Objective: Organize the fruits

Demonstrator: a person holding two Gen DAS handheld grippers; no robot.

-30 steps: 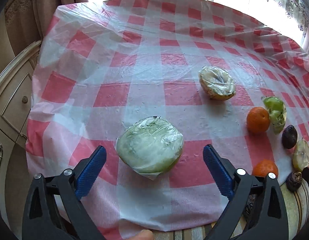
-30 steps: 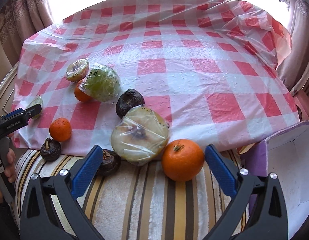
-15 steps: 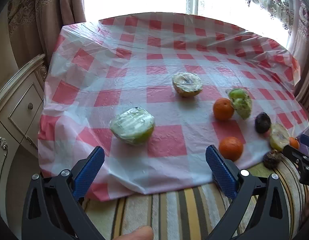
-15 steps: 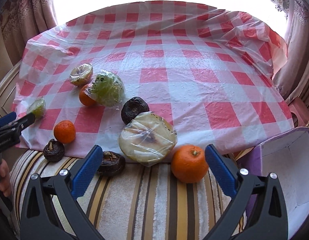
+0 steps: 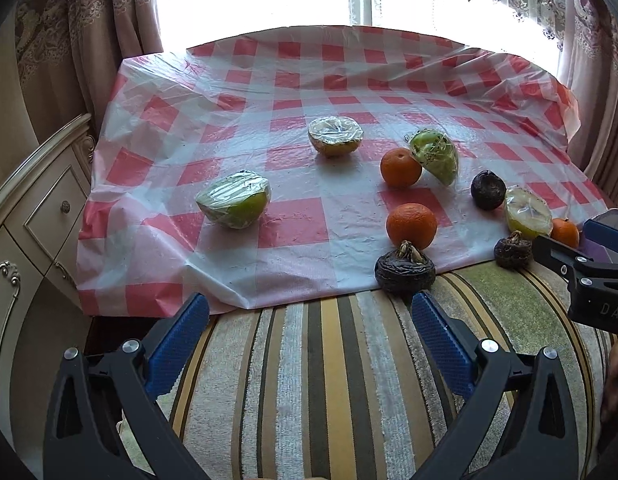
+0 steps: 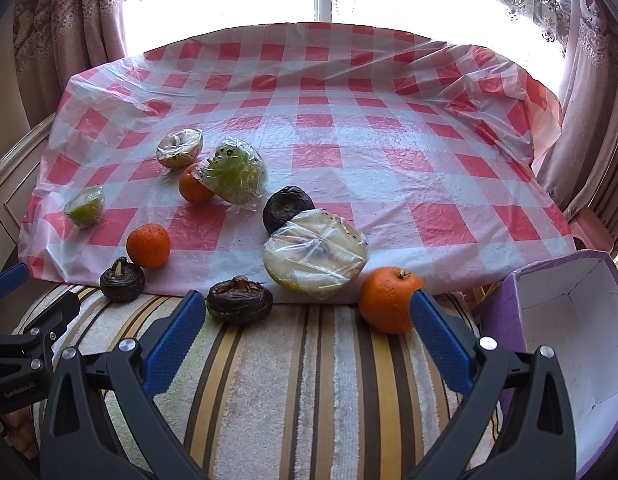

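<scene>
Item: both tools, left [image 5: 309,344] and right [image 6: 307,332], spread, empty, over the striped cloth [image 6: 293,392]. Nearest fruit: orange [image 6: 389,300] beside my right tool; box [image 6: 569,344] just right. I'd centre it, pinch gently.

Black hand-held gripper [image 5: 309,344] frames, blue ribbed pads, silver screws.

The left tongs [image 5: 307,344] have spread wide and pulled back from the wrapped green fruit half [image 5: 233,205], which now lies free at about 11 o'clock from them on the checked cloth [image 5: 293,240]. They now hang empty over the striped towel [image 5: 329,392].
</scene>
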